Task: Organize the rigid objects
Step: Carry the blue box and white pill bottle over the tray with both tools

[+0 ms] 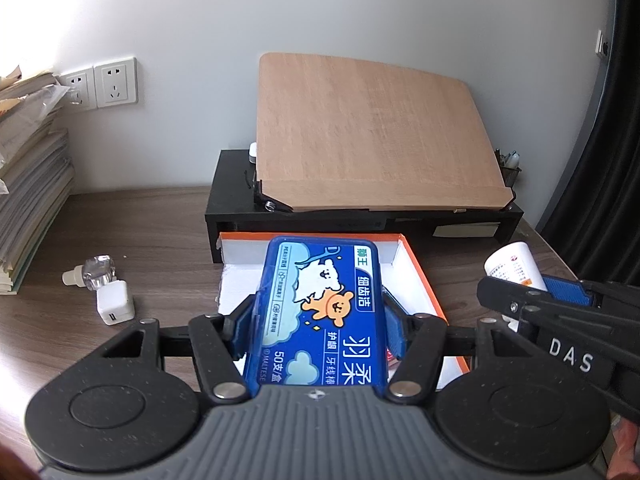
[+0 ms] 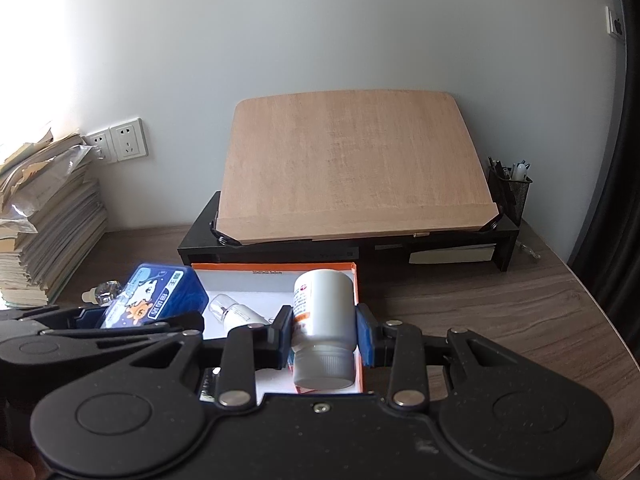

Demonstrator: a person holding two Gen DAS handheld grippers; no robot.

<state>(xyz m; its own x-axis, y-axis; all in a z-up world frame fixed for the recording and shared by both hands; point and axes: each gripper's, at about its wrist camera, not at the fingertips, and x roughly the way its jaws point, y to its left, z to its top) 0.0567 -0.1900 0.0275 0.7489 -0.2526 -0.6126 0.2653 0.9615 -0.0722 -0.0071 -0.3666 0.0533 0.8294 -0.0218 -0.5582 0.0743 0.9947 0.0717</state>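
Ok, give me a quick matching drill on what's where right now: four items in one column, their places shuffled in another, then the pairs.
Items:
1. blue floss-pick box
2. white pill bottle
3. white USB charger cube
4. mesh pen holder

Places:
A. on the bare desk, beside a small clear bottle
B. clamped in the left gripper
C. by the black riser's far right end
D. clamped in the right gripper, over the orange-rimmed box

Pairs: 1-B, 2-D, 3-A, 4-C
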